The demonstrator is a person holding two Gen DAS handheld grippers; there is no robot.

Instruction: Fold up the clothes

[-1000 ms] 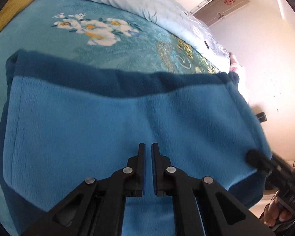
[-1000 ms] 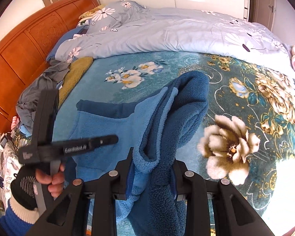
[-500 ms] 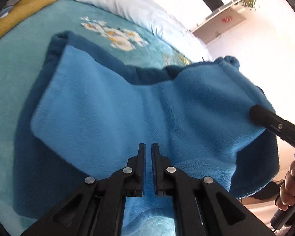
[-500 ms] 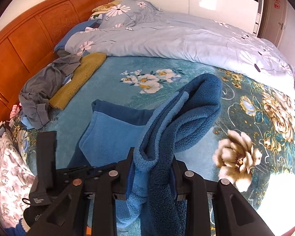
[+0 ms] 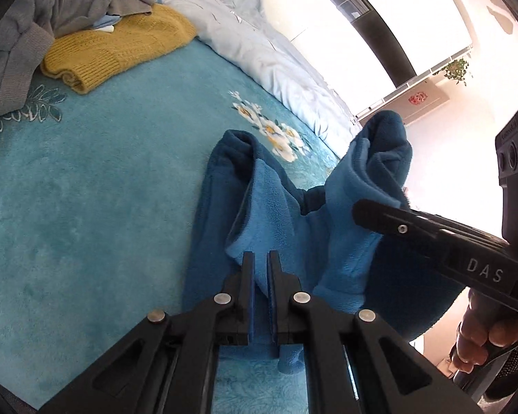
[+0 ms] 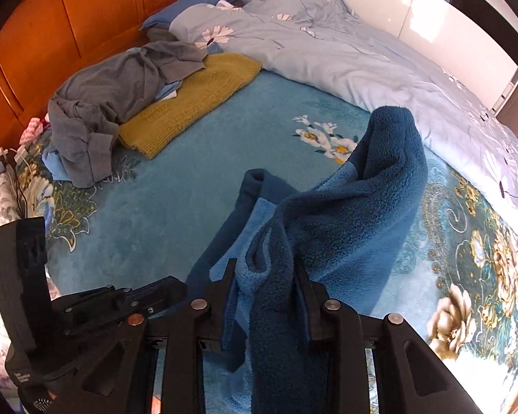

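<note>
A two-tone blue fleece garment hangs bunched between both grippers, its far end trailing on the teal bedspread. My left gripper is shut on a thin light-blue edge of it. A thick roll of the same fleece fills my right gripper, which is shut on it. In the left wrist view the right gripper's finger shows just right of the fabric, with a person's hand below it. The left gripper appears close beside the right one at the lower left.
A yellow knitted sweater and a crumpled grey garment lie near the wooden headboard. A pale blue flowered quilt is heaped along the far side. Teal bedspread lies between the pile and the fleece.
The fleece, spread wide a second ago, is now gathered into a narrow bunch. Both grippers have swung across the bed toward the headboard side and come close together.
</note>
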